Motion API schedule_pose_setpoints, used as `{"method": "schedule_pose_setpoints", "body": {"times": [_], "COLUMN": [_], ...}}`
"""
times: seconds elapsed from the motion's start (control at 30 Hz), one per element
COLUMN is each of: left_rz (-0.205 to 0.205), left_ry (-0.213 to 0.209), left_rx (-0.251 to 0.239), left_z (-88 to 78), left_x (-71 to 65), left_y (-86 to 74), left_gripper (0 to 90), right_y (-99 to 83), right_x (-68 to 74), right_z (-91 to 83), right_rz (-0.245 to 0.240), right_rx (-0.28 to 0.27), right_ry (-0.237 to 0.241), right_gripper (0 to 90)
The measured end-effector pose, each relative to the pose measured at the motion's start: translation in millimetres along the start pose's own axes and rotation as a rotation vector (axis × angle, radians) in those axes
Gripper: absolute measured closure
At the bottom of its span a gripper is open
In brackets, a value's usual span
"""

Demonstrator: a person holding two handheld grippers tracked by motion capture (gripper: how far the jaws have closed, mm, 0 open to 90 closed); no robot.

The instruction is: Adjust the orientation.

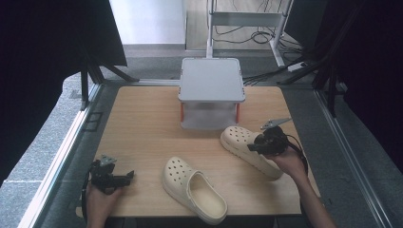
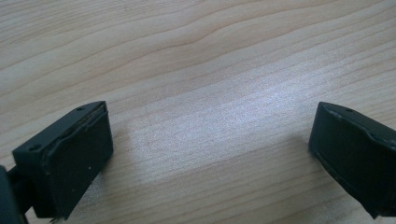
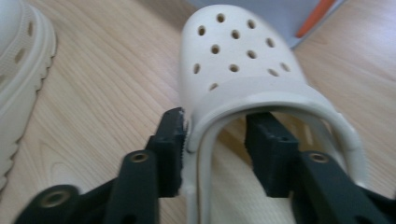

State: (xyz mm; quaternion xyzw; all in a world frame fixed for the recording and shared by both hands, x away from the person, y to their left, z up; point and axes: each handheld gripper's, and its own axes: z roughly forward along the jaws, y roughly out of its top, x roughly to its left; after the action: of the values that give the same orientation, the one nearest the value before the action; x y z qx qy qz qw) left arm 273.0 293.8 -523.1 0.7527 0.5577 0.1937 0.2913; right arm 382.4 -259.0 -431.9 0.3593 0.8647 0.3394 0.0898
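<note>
Nearest, at the desk's (image 1: pixel 142 123) front-left corner, the left gripper (image 1: pixel 124 177) rests with jaws wide apart and nothing between them; one cream clog (image 1: pixel 192 189) lies at the front edge, near the middle. Toward the right edge, the right gripper (image 3: pixel 212 149) straddles the side wall of the second clog (image 3: pixel 238 60), one jaw outside touching, one inside and apart: grasping step, not yet clamped. Next: close fully, then lift. Beyond stands a grey stand (image 1: pixel 211 78) at the back edge
</note>
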Motion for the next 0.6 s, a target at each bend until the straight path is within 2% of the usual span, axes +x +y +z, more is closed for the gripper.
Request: {"method": "schedule_pose_setpoints", "body": {"times": [0.1,0.17,0.3,0.4,0.5,0.6], "left_rz": [0.0,0.0,0.0,0.0,0.0,0.0], "left_ry": [0.0,0.0,0.0,0.0,0.0,0.001], "left_rx": [0.0,0.0,0.0,0.0,0.0,0.0], "left_z": [0.0,0.0,0.0,0.0,0.0,0.0], "left_x": [0.0,0.0,0.0,0.0,0.0,0.0], "left_y": [0.0,0.0,0.0,0.0,0.0,0.0], "left_gripper": [0.0,0.0,0.0,0.0,0.0,0.0], "right_y": [1.4,1.3,-1.9,-2.4,-1.2,2.4], "right_x": [0.9,2.4,1.3,3.0,8.0,15.2], "right_z": [5.9,6.9,4.9,3.9,1.1,-5.1], "right_rz": [-0.001,-0.004,0.054,0.068,0.051,0.044], "right_rx": [0.009,0.007,-0.003,0.001,0.002,-0.009], "right_ry": [0.017,0.007,0.038,0.021,-0.005,-0.006], "right_gripper": [64.8,67.5,75.8,77.2,77.4,77.4]}}
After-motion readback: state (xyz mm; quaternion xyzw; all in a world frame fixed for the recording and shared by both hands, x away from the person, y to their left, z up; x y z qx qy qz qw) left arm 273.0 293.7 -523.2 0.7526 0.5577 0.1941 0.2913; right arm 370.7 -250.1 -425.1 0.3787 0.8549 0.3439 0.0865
